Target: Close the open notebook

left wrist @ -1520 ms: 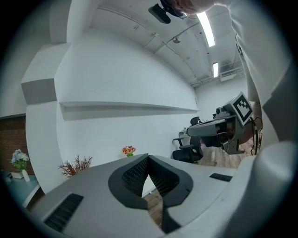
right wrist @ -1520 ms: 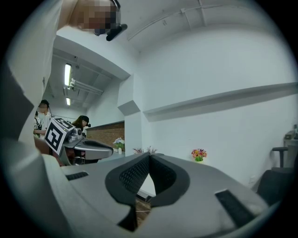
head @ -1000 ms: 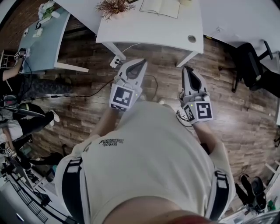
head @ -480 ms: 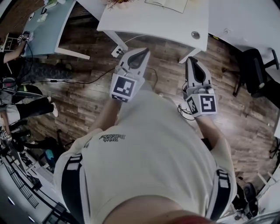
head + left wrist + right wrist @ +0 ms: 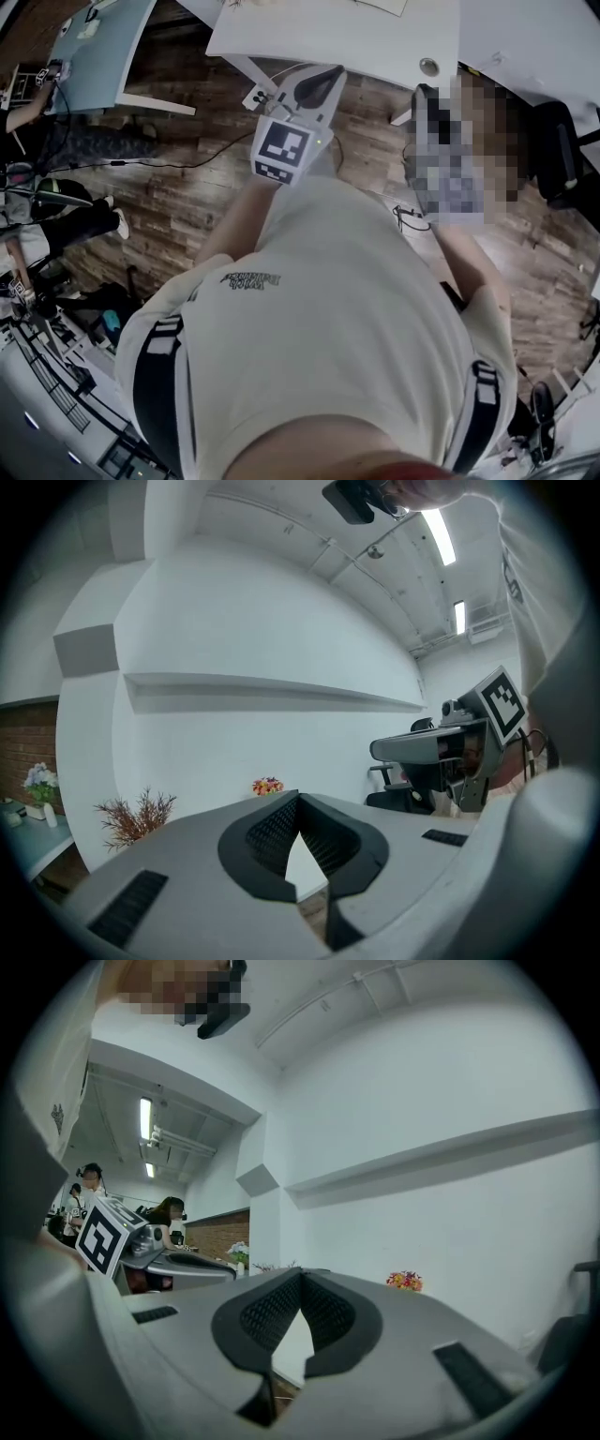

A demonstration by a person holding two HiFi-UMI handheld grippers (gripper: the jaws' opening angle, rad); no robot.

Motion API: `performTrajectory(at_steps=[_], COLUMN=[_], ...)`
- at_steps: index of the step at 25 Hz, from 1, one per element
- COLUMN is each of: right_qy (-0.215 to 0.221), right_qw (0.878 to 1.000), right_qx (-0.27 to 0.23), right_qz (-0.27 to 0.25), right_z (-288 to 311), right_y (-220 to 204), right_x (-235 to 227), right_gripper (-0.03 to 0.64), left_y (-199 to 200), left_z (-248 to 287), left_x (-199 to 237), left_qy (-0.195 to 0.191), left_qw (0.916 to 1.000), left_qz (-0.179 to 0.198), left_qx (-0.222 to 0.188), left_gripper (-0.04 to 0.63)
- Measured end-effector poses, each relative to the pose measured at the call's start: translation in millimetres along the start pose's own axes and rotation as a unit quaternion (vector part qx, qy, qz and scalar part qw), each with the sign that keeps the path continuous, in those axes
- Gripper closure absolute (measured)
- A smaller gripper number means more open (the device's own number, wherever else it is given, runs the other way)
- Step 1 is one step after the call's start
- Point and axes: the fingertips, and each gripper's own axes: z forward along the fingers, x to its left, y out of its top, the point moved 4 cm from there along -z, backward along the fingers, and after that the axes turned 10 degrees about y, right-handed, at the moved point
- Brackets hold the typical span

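Note:
The open notebook [image 5: 382,6] lies on the white table [image 5: 319,42]; only its near edge shows at the top of the head view. My left gripper [image 5: 329,77] is held out level over the wooden floor, its tips at the table's near edge. Its jaws are shut with nothing between them [image 5: 298,799]. A blurred patch covers most of my right gripper in the head view. The right gripper view shows it [image 5: 301,1275] shut and empty. Each gripper view also catches the other gripper [image 5: 469,747] [image 5: 169,1262] alongside.
A cable hole [image 5: 428,67] sits in the table's near right corner. A dried plant [image 5: 131,817] and small flowers [image 5: 267,786] stand toward the back wall. A blue table [image 5: 103,47] with seated people is at the left, an office chair [image 5: 562,141] at the right.
Both grippers have moved forward toward the white table. The table edge now lies at the left gripper's tips, and the notebook has slid to the top of the head view.

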Motion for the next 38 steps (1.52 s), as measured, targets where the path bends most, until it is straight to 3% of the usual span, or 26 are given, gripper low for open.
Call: performTrajectory(at_steps=[13,23,38], right_qy=[-0.043,-0.041,-0.061], right_qw=[0.999,0.997,0.996], right_qx=[0.013,0.043,0.068], right_qz=[0.017,0.043,0.023], right_z=[71.4,168.3,296.0], right_y=[-5.5,-15.2,-11.0], right_x=[-56.2,-79.1,-106.2], right_gripper=[0.614,0.614,0.614], left_y=[-6.5,-12.2,-17.5], left_z=[86.6,152.0,233.3], left_x=[40.5,112.7,199.1], left_qy=[-0.041,-0.048,-0.078], left_qw=[0.9991,0.9987,0.9970], left_qz=[0.001,-0.006,0.001], left_qx=[0.006,0.015,0.005], left_gripper=[0.581,0.581,0.581])
